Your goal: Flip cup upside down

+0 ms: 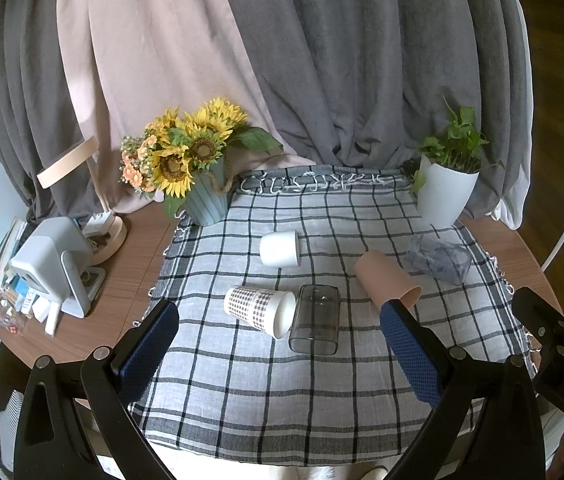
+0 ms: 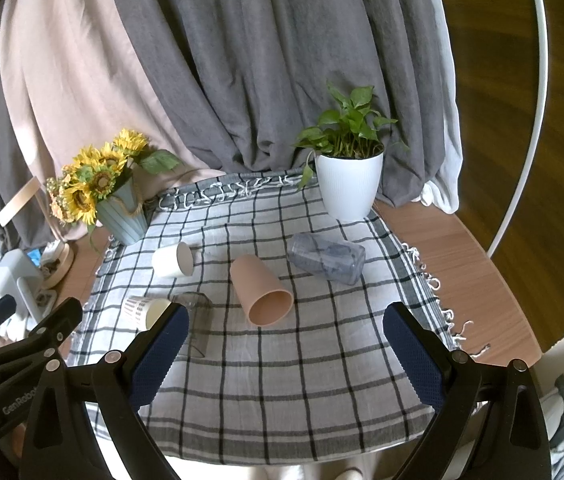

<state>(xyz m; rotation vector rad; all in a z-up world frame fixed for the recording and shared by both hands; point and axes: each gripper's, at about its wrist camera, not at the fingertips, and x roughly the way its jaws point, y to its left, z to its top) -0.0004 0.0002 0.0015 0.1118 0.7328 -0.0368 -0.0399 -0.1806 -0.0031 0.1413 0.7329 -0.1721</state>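
Observation:
Several cups lie on their sides on the checked cloth [image 1: 266, 400]: a white cup [image 1: 280, 249], a checkered paper cup [image 1: 260, 311], a smoky clear tumbler [image 1: 316, 319], a pink cup [image 1: 388, 280] and a grey patterned clear cup [image 1: 440, 259]. My left gripper [image 1: 282, 352] is open and empty, above the cloth in front of the paper cup and tumbler. My right gripper [image 2: 286, 356] is open and empty, in front of the pink cup [image 2: 262, 290]. The right wrist view also shows the white cup [image 2: 173, 260], paper cup [image 2: 147, 313], tumbler [image 2: 198, 320] and patterned cup [image 2: 326, 258].
A sunflower vase [image 1: 206, 200] stands at the cloth's back left and a white plant pot [image 1: 444, 194] at the back right. Clutter and a white device [image 1: 52, 264] fill the table's left side. Curtains hang behind. The round wooden table's edge [image 2: 494, 292] curves on the right.

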